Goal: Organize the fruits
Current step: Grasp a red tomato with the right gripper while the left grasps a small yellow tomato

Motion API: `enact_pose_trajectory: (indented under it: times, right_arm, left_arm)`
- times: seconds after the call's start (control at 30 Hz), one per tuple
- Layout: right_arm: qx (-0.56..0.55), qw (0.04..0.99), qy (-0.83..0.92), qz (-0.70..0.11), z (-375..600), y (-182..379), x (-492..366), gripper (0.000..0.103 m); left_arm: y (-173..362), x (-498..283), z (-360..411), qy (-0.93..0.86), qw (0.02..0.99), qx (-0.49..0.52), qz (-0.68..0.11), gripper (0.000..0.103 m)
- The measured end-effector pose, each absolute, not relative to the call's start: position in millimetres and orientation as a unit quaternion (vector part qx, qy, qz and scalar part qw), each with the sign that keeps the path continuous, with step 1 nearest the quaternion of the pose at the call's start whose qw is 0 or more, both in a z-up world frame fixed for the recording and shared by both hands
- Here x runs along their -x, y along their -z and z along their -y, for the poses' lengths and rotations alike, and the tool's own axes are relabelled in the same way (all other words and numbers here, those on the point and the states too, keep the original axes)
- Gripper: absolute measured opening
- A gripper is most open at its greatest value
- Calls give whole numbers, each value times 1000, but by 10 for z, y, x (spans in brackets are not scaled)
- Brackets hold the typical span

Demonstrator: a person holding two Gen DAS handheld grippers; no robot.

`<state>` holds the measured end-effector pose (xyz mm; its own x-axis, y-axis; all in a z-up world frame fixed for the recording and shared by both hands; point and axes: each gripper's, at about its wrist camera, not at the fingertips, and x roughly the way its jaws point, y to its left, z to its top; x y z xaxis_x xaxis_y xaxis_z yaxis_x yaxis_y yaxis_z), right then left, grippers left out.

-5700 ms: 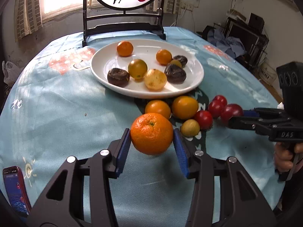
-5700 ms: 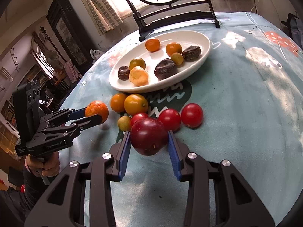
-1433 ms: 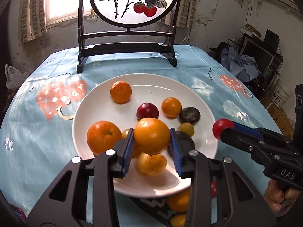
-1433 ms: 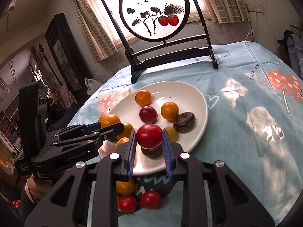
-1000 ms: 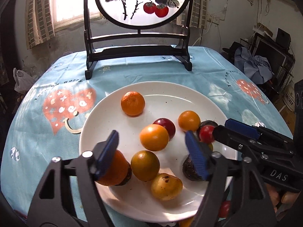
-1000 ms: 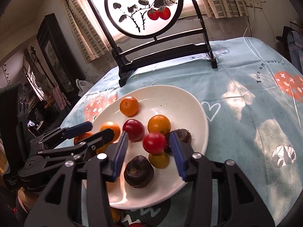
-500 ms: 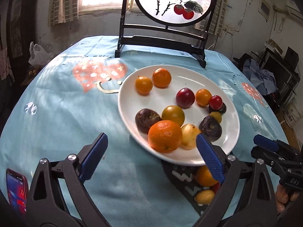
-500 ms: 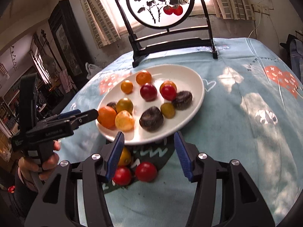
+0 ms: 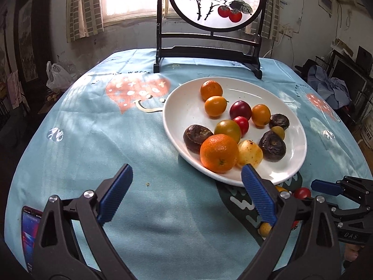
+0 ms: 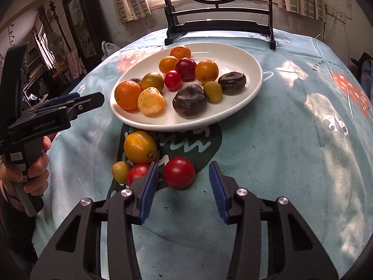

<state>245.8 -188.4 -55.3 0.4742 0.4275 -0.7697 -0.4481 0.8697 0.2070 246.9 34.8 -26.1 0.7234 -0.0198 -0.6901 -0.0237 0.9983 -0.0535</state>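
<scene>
A white oval plate [image 9: 291,163] [image 10: 251,88] holds several fruits: oranges, tomatoes, dark round fruits and a pale yellow one. On the cloth in front of it lie an orange-yellow fruit [image 10: 139,147], a small yellow fruit [image 10: 120,171] and two red tomatoes [image 10: 179,172] [image 10: 137,172]. My right gripper [image 10: 184,191] is open, low over the cloth, with the nearer red tomato between its fingertips. My left gripper [image 9: 186,191] is wide open and empty, left of the plate's near rim. It also shows in the right wrist view [image 10: 77,103].
A black-framed round screen [image 9: 209,23] stands at the table's far edge behind the plate. A phone [image 9: 30,228] lies on the blue tablecloth at the near left. The table edge curves away on both sides.
Both grippers let go of their fruit onto the plate and drew back toward me. The right gripper dropped low around a red tomato on the cloth. The left moved leftward, wide open.
</scene>
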Motion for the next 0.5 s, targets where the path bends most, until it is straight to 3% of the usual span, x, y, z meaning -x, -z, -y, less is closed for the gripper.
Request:
enact_pose_trajectory:
  times: [0.5]
  right_arm:
    - [3, 845, -280, -456, 1843, 633, -2468, 29]
  left_arm:
    - [206, -2405, -291, 17, 930, 19, -366, 96]
